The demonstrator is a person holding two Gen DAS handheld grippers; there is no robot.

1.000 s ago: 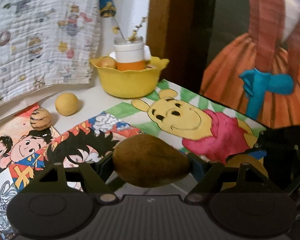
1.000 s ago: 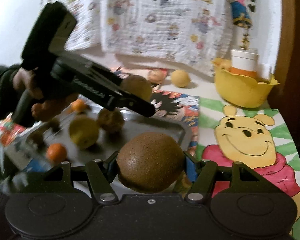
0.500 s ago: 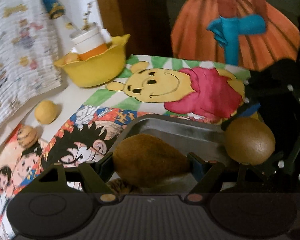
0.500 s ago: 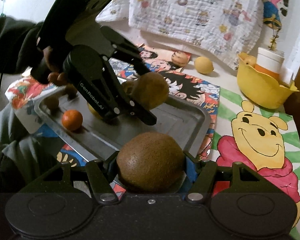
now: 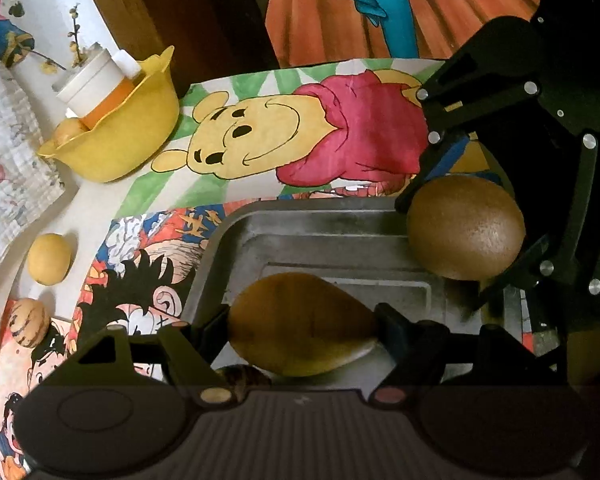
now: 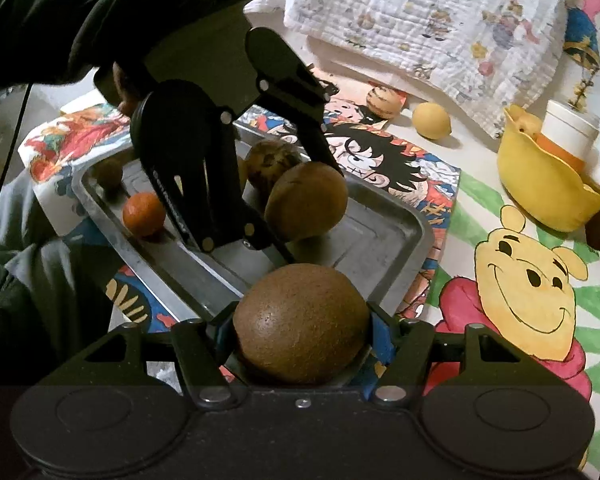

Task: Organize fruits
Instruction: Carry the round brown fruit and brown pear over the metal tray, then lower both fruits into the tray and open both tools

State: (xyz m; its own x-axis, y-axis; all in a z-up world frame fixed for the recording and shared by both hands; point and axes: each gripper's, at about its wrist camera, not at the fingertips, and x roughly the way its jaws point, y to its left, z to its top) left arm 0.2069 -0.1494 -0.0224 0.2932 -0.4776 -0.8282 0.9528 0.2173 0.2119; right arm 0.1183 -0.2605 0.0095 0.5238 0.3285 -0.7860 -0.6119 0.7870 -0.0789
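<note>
Fruits hide the tray (image 6: 400, 240) floor: each gripper's fingers clamp one (brown, ends covered), other fruit partly blocked.

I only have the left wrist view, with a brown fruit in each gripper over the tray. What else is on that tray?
Observer: An orange fruit lies in the metal tray, beyond the left gripper.
Operator: Anything else in there?
Observer: A dark mottled fruit sits behind the left gripper's pear-shaped fruit.
Operator: Who is holding the left gripper?
Observer: A hand in a dark sleeve.
</note>
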